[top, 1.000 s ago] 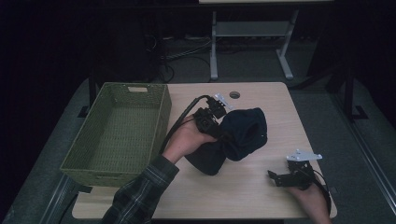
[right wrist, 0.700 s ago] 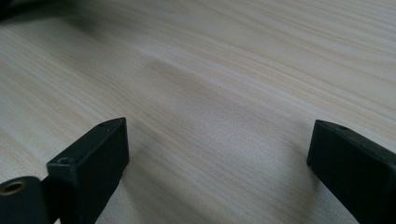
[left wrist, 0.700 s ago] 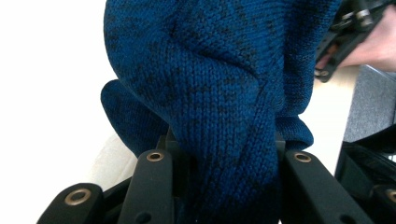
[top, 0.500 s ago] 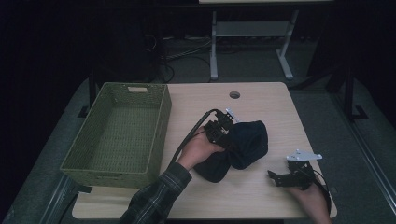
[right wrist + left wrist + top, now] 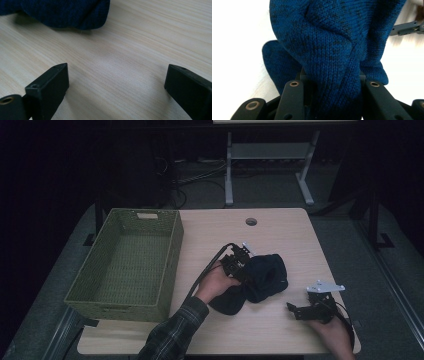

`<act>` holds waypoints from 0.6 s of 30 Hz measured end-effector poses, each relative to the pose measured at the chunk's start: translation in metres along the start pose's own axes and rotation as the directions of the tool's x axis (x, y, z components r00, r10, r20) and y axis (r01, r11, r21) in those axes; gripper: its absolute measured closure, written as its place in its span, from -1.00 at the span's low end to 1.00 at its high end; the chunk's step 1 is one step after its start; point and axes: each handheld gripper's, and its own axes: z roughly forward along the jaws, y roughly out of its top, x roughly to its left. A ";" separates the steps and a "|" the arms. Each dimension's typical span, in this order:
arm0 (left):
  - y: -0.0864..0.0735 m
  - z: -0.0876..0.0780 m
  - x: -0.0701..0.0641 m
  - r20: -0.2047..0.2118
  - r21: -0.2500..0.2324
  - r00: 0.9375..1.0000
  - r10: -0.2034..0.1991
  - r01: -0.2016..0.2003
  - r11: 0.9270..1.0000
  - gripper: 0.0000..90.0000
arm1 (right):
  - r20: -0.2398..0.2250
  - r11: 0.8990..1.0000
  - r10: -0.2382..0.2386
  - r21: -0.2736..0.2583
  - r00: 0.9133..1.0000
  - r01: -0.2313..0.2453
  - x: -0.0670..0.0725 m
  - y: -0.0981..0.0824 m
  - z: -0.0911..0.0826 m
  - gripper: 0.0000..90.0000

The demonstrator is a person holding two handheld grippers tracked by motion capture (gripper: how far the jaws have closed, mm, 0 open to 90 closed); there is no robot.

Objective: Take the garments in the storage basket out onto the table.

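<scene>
A dark blue knitted garment (image 5: 266,276) lies bunched on the wooden table (image 5: 280,232), right of centre. My left gripper (image 5: 239,264) sits low at the garment's left edge, shut on a thick fold of it. In the left gripper view that fold of garment (image 5: 329,50) is pinched between the two black jaws of the left gripper (image 5: 334,84) and spreads upward. My right gripper (image 5: 296,310) rests on the table near the front right, open, pointing left toward the cloth. In the right gripper view, bare wood lies between the jaws of the right gripper (image 5: 117,80), with the garment's edge (image 5: 62,12) beyond.
A green woven basket (image 5: 169,270) stands on the left part of the table; nothing shows inside it. A cable hole (image 5: 251,221) sits near the far edge. A metal stand (image 5: 267,152) and cables lie on the dark floor behind.
My left gripper has come down and toward the front of the table with the garment, which now lies flatter on the wood. The right gripper has stayed put.
</scene>
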 end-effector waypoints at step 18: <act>-0.003 -0.043 -0.002 -0.049 -0.115 0.998 0.045 -0.051 0.992 -0.44 | 0.000 1.000 0.001 0.000 1.000 -0.001 0.000 0.000 0.000 -0.88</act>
